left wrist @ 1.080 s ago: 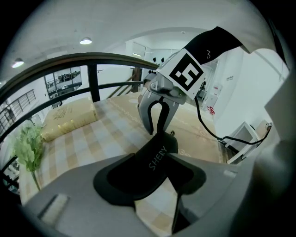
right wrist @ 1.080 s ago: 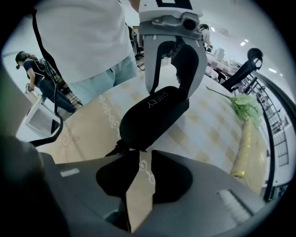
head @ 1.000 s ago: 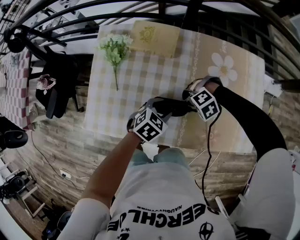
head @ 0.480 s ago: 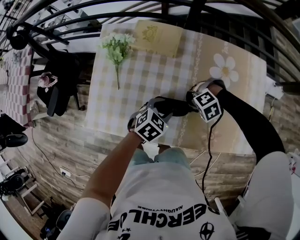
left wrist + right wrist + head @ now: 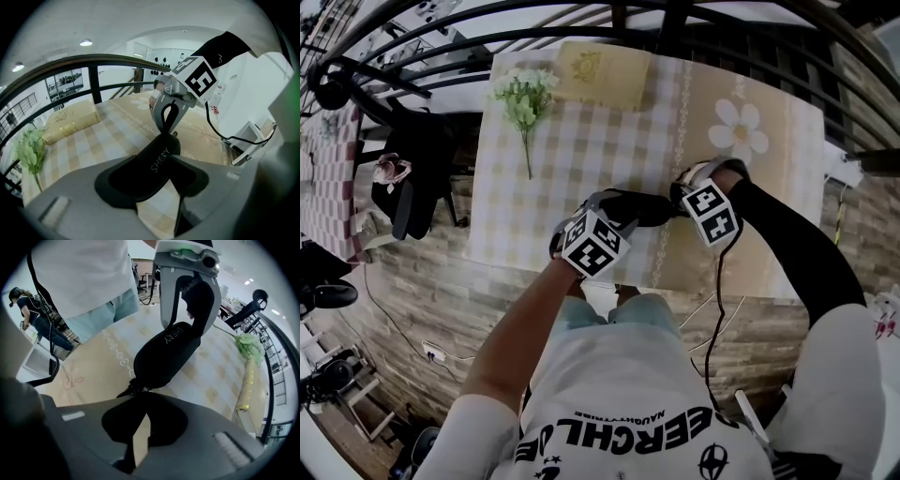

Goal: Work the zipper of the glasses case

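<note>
**Two grippers, one glasses case**

My right gripper [image 5: 139, 398] is closed up tight. Its two tips meet on the little zipper pull [image 5: 128, 391] and pinch it. The pull sticks out from the near end of the black glasses case [image 5: 164, 355].

My left gripper [image 5: 154, 172] is spread wide. It holds the other end of the case, with one jaw on each side of it. The white letters on the case run up between those jaws.

The case points from one gripper across to the other, so the two grippers face each other. It sits over the checked cloth [image 5: 572, 155], close to the edge nearest me. I cannot tell if it touches the cloth.

To my right, the cloth turns tan, with a big white flower picture [image 5: 739, 131] on it.

At the far side of the cloth lies a bunch of small flowers [image 5: 523, 98] with a long stem. Just beside it is a flat yellow cushion [image 5: 600, 73].

Black rails [image 5: 96, 84] run along behind the far side. Far off, in the right gripper view, a person [image 5: 33, 319] stands on the floor.
</note>
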`<state>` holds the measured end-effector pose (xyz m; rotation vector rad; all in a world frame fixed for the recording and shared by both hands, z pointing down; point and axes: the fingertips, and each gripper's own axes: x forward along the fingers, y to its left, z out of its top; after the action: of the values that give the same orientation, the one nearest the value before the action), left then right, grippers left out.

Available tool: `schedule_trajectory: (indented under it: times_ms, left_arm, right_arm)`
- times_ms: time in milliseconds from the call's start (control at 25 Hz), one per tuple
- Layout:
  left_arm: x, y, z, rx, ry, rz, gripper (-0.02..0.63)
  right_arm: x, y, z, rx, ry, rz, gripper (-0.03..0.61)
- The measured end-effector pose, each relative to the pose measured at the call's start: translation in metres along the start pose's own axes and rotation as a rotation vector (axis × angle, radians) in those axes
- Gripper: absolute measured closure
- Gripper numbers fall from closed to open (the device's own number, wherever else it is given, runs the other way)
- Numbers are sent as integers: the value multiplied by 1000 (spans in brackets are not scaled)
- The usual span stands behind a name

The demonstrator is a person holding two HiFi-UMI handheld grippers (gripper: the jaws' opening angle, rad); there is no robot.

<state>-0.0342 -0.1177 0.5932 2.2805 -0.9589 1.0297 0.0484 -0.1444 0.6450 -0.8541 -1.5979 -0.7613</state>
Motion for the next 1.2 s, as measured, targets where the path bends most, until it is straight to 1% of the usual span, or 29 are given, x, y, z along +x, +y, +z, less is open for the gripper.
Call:
schedule_trajectory:
  times_ms: [200,520,640,800,880,920,1000,1120,1200]
  left_arm:
    - [-1,1,-1,1,2,8,295]
    - [0,1,-1,3,6,26,295]
    - [0,1,-1,4,7,32,293]
    - [0,0,0,4,9,38,293]
    - [0,0,-1,3,11,44,293]
    - [0,1,-1,2,11,47,293]
    - [0,1,-1,0,8,52,293]
    - [0,0,-1,0,3,50,293]
    - [0,0,-1,2,-4,49,293]
  right_arm:
    - [1,10,7,46,-6,-4,549]
    - [1,14,11,172,15,-69,549]
    - [0,14,12,257,15,-98,549]
    - [-1,16,12,366,48,-143,549]
    - [-2,15,12,454,57,-173,549]
    - [-2,14,12,516,55,-191,549]
    - [-2,14,13,677,29,-234,549]
    - [-3,18,13,958,-56,-316,549]
    - [-5,20,14,1101,-110,-374,549]
